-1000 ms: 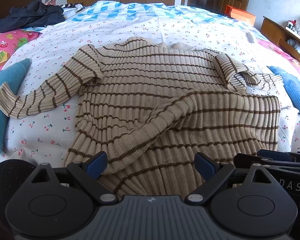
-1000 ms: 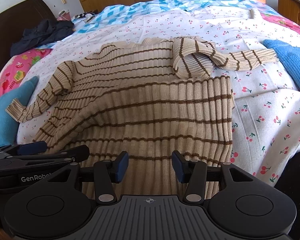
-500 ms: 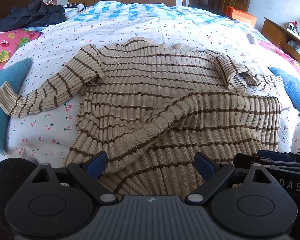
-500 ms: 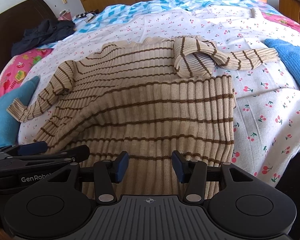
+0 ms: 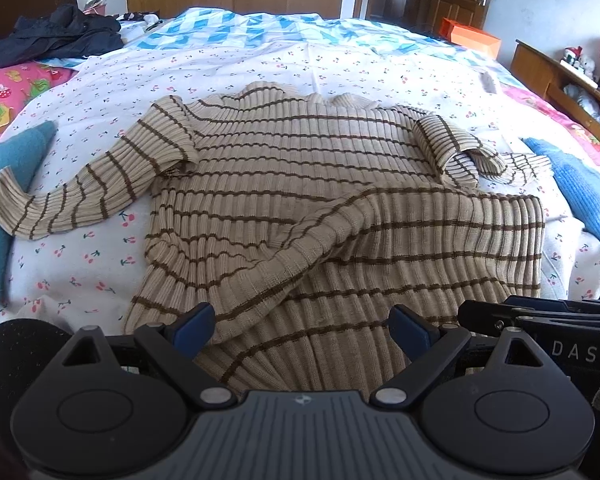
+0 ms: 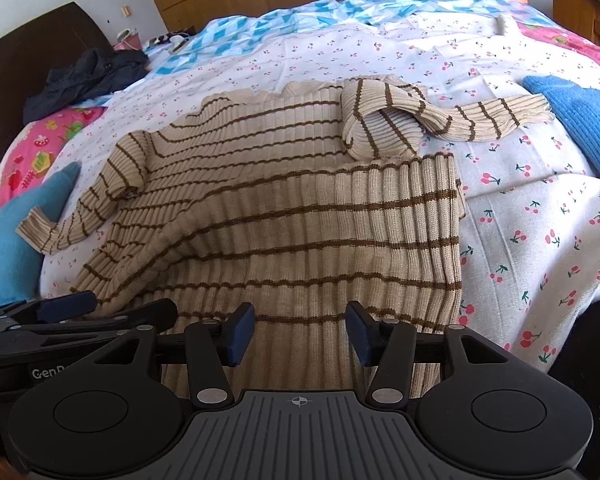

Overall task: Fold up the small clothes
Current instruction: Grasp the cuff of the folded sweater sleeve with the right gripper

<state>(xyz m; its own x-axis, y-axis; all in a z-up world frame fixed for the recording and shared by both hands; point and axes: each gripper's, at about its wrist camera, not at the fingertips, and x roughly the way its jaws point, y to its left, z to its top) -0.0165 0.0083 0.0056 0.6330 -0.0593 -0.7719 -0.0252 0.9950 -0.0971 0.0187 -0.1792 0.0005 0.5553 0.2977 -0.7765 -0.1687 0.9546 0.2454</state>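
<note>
A beige sweater with brown stripes [image 5: 292,184] lies spread on the bed, also in the right wrist view [image 6: 292,208]. Its bottom hem is folded up over the right half of the body. The left sleeve [image 5: 80,192] stretches out to the left; the right sleeve [image 6: 440,120] is bent and lies out to the right. My left gripper [image 5: 300,326] is open and empty, just above the near edge of the sweater. My right gripper [image 6: 300,332] is open and empty beside it, over the same near edge.
The bed has a white cherry-print sheet [image 5: 80,264]. Blue knit garments lie at the left [image 5: 4,168] and right [image 6: 572,108]. A dark jacket [image 5: 56,36] sits at the far left by the headboard. A wooden side table [image 5: 556,68] stands at the right.
Both views have shifted slightly, the grippers drawing a little back and up. Both grippers stay open. The sweater has not moved.
</note>
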